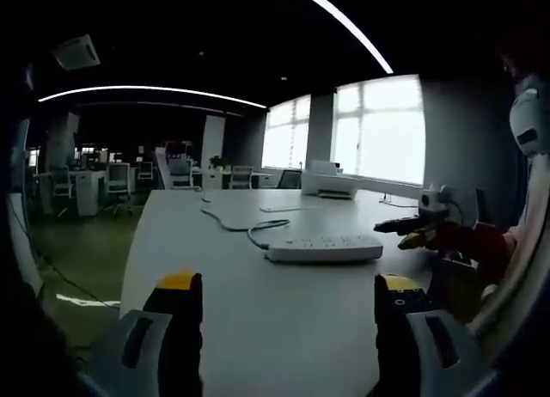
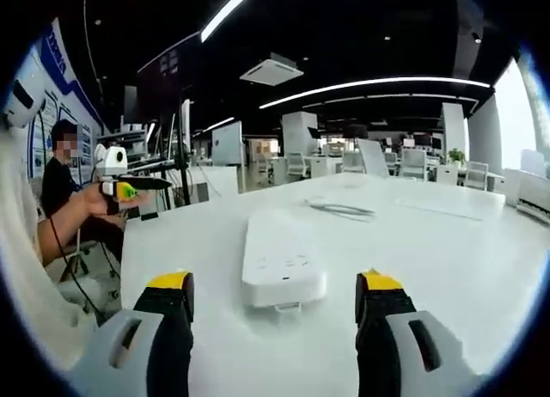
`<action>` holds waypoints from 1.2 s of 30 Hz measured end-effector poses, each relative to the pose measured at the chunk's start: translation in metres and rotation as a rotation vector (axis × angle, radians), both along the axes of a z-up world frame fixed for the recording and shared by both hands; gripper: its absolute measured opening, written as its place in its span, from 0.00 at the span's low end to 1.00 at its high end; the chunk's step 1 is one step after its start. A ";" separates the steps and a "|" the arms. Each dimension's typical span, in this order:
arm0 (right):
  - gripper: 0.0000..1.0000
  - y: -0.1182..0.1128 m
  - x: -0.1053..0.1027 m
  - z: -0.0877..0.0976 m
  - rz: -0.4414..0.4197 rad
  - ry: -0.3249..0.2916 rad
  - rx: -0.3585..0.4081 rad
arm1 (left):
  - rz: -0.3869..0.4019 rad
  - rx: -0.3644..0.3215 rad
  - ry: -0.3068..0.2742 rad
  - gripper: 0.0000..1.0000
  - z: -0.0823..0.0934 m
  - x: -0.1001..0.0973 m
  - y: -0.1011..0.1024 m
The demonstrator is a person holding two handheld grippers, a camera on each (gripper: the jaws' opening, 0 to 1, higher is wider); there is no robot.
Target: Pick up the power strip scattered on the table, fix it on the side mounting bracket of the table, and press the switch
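Observation:
A white power strip (image 1: 325, 247) lies flat on the white table (image 1: 215, 328), and its cable (image 1: 232, 223) trails toward the far end. My left gripper (image 1: 290, 284) is open, its yellow-tipped jaws a short way in front of the strip's long side. In the right gripper view the power strip (image 2: 282, 258) points end-on at me. My right gripper (image 2: 275, 284) is open, and the strip's near end sits just ahead between the jaws, untouched. The right gripper (image 1: 414, 232) also enters the left gripper view from the right, beside the strip's end.
A white printer (image 1: 329, 182) stands at the far table edge under bright windows. The cable (image 2: 344, 210) and a flat sheet (image 2: 438, 206) lie further up the table. A seated person (image 2: 60, 186) is at the left, off the table edge. Office desks and chairs fill the background.

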State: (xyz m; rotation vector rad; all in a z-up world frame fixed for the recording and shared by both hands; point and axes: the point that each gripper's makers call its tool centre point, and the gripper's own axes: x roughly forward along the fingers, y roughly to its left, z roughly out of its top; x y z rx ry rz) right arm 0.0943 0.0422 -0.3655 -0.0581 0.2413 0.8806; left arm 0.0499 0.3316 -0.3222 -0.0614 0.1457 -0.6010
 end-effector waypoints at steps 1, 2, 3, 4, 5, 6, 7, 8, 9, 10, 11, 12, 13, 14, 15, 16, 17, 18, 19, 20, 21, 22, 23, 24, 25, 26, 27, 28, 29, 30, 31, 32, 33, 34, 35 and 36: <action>0.73 0.001 0.000 0.000 0.002 0.000 0.000 | 0.000 0.000 0.000 0.86 0.000 0.000 0.000; 0.73 0.003 0.001 0.001 0.007 -0.001 0.000 | -0.001 0.000 0.001 0.86 0.000 0.000 -0.001; 0.73 0.004 0.001 0.001 0.011 -0.002 0.000 | -0.002 0.001 0.001 0.86 0.000 0.000 -0.002; 0.73 0.006 0.002 0.001 0.015 -0.001 -0.001 | -0.004 0.002 0.000 0.86 0.000 0.000 -0.002; 0.73 0.008 0.002 0.000 0.019 -0.002 -0.003 | -0.005 0.001 0.000 0.86 0.000 0.000 -0.003; 0.73 0.010 0.003 -0.001 0.023 0.000 -0.006 | -0.007 0.001 -0.001 0.86 0.000 0.000 -0.003; 0.73 0.012 0.004 -0.002 0.027 0.001 -0.010 | -0.007 0.001 -0.001 0.86 0.001 0.000 -0.003; 0.73 0.013 0.004 -0.003 0.029 0.000 -0.012 | -0.006 0.001 0.000 0.86 0.001 -0.001 -0.003; 0.73 0.014 0.004 -0.003 0.031 0.001 -0.014 | -0.006 0.001 0.000 0.86 0.000 -0.001 -0.003; 0.73 0.015 0.004 -0.004 0.032 0.001 -0.015 | -0.005 0.001 0.000 0.86 0.000 -0.001 -0.002; 0.73 0.015 0.004 -0.004 0.033 0.001 -0.015 | -0.004 0.002 0.000 0.86 0.001 -0.001 -0.002; 0.73 0.016 0.005 -0.004 0.034 0.001 -0.015 | -0.003 0.001 0.000 0.86 0.001 -0.001 -0.001; 0.73 0.016 0.005 -0.005 0.035 0.002 -0.015 | -0.003 0.001 0.000 0.86 0.001 -0.002 0.000; 0.73 0.017 0.005 -0.005 0.035 0.003 -0.015 | -0.001 0.000 -0.001 0.86 0.001 -0.002 0.000; 0.73 0.017 0.006 -0.006 0.036 0.004 -0.016 | 0.000 0.000 -0.001 0.86 0.002 -0.002 0.000; 0.73 0.018 0.006 -0.006 0.038 0.005 -0.016 | 0.000 0.000 -0.002 0.86 0.002 -0.002 0.001; 0.73 0.018 0.006 -0.007 0.039 0.005 -0.016 | 0.000 0.000 -0.003 0.86 0.002 -0.002 0.001; 0.73 0.019 0.007 -0.007 0.040 0.007 -0.017 | 0.001 -0.001 -0.003 0.86 0.002 -0.002 0.001; 0.73 0.020 0.007 -0.007 0.042 0.007 -0.017 | 0.001 -0.002 -0.003 0.86 0.002 -0.002 0.001; 0.73 0.020 0.007 -0.008 0.044 0.008 -0.017 | 0.000 -0.001 -0.002 0.86 0.002 -0.001 0.001; 0.73 0.021 0.007 -0.008 0.045 0.008 -0.017 | 0.000 -0.001 -0.002 0.86 0.002 -0.001 0.001; 0.73 0.021 0.008 -0.008 0.046 0.008 -0.017 | -0.001 -0.001 -0.001 0.86 0.002 -0.001 0.001; 0.73 0.021 0.008 -0.008 0.046 0.009 -0.016 | -0.001 -0.001 0.000 0.86 0.002 -0.001 0.000; 0.73 0.022 0.009 -0.009 0.047 0.010 -0.015 | -0.002 -0.001 -0.001 0.86 0.002 -0.001 0.000; 0.73 0.022 0.009 -0.009 0.047 0.010 -0.015 | -0.002 -0.002 -0.001 0.86 0.002 -0.001 0.000; 0.73 0.023 0.009 -0.009 0.047 0.010 -0.015 | -0.003 -0.002 0.000 0.86 0.002 -0.001 0.000; 0.73 0.023 0.009 -0.009 0.048 0.010 -0.014 | -0.003 -0.002 0.000 0.86 0.001 -0.001 0.000; 0.73 0.023 0.010 -0.009 0.048 0.010 -0.012 | -0.002 -0.002 0.001 0.86 0.001 -0.001 0.000; 0.73 0.024 0.010 -0.009 0.048 0.010 -0.010 | -0.001 -0.002 0.002 0.86 0.001 -0.001 0.001; 0.73 0.025 0.011 -0.008 0.049 0.008 -0.007 | 0.000 -0.002 0.002 0.86 0.000 -0.001 0.001; 0.73 0.025 0.011 -0.008 0.050 0.008 -0.007 | 0.000 -0.003 0.002 0.86 0.000 0.000 0.002; 0.73 0.026 0.012 -0.008 0.050 0.008 -0.006 | 0.001 -0.004 0.002 0.86 0.000 0.000 0.002; 0.73 0.026 0.012 -0.008 0.051 0.007 -0.007 | 0.002 -0.004 0.002 0.86 0.000 0.000 0.002; 0.73 0.027 0.012 -0.008 0.053 0.006 -0.008 | 0.002 -0.004 0.003 0.86 0.000 0.000 0.002; 0.73 0.027 0.012 -0.008 0.053 0.005 -0.007 | 0.004 -0.003 0.007 0.86 -0.001 0.000 0.002; 0.73 0.028 0.013 -0.008 0.055 0.004 -0.006 | 0.004 0.000 0.006 0.86 0.000 0.000 0.002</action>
